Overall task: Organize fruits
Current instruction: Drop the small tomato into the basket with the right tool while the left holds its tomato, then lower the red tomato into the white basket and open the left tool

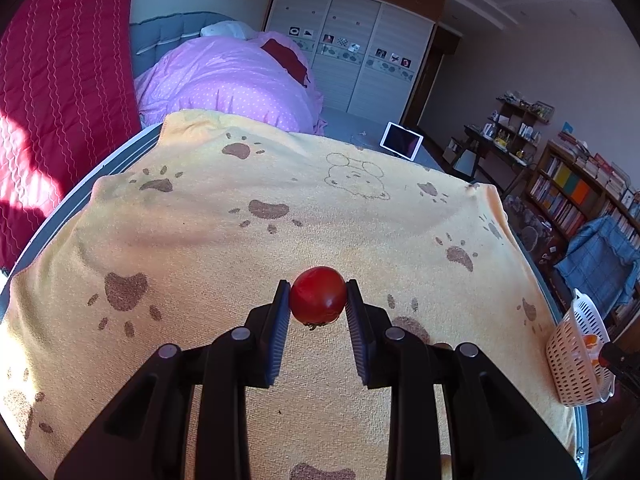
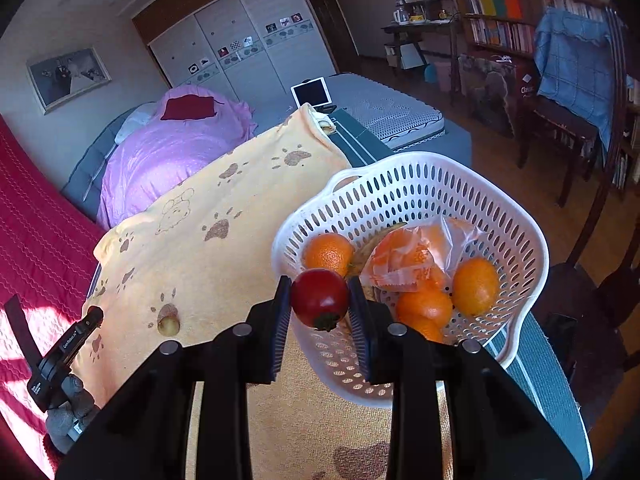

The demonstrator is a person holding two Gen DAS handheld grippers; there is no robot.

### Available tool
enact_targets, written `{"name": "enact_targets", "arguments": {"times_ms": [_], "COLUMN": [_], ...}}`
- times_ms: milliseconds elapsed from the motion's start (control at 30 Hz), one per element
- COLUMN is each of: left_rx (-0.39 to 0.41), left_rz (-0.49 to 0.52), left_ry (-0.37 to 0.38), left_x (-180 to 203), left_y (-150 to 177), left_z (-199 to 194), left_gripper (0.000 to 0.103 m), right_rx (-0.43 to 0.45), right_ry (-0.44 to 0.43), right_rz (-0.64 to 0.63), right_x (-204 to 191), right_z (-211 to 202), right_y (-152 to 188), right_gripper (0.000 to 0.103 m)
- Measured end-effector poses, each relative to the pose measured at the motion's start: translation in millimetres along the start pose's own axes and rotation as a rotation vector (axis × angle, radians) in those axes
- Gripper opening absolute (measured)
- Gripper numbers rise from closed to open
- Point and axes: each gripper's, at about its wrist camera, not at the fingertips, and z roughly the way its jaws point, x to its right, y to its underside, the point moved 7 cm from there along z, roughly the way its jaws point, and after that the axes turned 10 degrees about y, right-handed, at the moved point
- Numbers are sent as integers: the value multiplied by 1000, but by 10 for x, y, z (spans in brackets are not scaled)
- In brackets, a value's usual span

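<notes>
My left gripper [image 1: 318, 295] is shut on a red tomato [image 1: 318, 295] and holds it above the yellow paw-print towel [image 1: 240, 248]. My right gripper [image 2: 319, 298] is shut on a second red tomato [image 2: 319, 297], held over the near rim of the white slotted basket [image 2: 404, 184]. The basket holds several oranges [image 2: 475, 286], a plastic-wrapped orange packet [image 2: 416, 256] and a banana [image 2: 370, 246] partly hidden under them. The basket also shows at the far right of the left wrist view [image 1: 576, 356]. A small pale yellow fruit [image 2: 169, 325] lies on the towel to the left.
The towel covers a narrow table beside a bed with a pink quilt [image 1: 232, 80]. A tablet [image 1: 401, 140] stands behind the table. The left gripper's body [image 2: 70, 344] shows at the lower left of the right wrist view. Bookshelves [image 2: 508, 24] and a chair stand to the right.
</notes>
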Motion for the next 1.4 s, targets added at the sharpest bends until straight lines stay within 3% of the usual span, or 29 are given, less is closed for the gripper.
{"name": "enact_targets", "arguments": {"times_ms": [233,300,400,633,700,767,933,1067,1400], "left_rx": [-2,-3,-4,-15,-20,-29,-56,-80,-141], "left_rz": [10,14,24,45,61,84,164,212,329], "left_ry": [-1,-2,-1,31,43,60,106,169,330], "left_x": [20,34,53,199,299,430,850,1243,2363], "left_y": [9,15,24,45,65,98,195,273,509], "left_z": [7,14,17,20,12,15,29,31,231], "left_gripper": [28,28,28,28,28,28,28,28,28], "right_rx": [-23,-13,12,162,236,312,393,409,405], "right_ry": [-30,-29,-23,79,137,205,300,308,296], "right_rz": [45,58,76,77,71,64,58,94,115], "right_x": [75,117,203,431,509,591,727,830,868], "right_z": [23,-2,-64,-326,-436,-537,-570,-529,-434], "right_y": [60,54,36,-13,-34,-53,7,51,81], "right_gripper": [32,38,38,39,52,59,59,66,66]}}
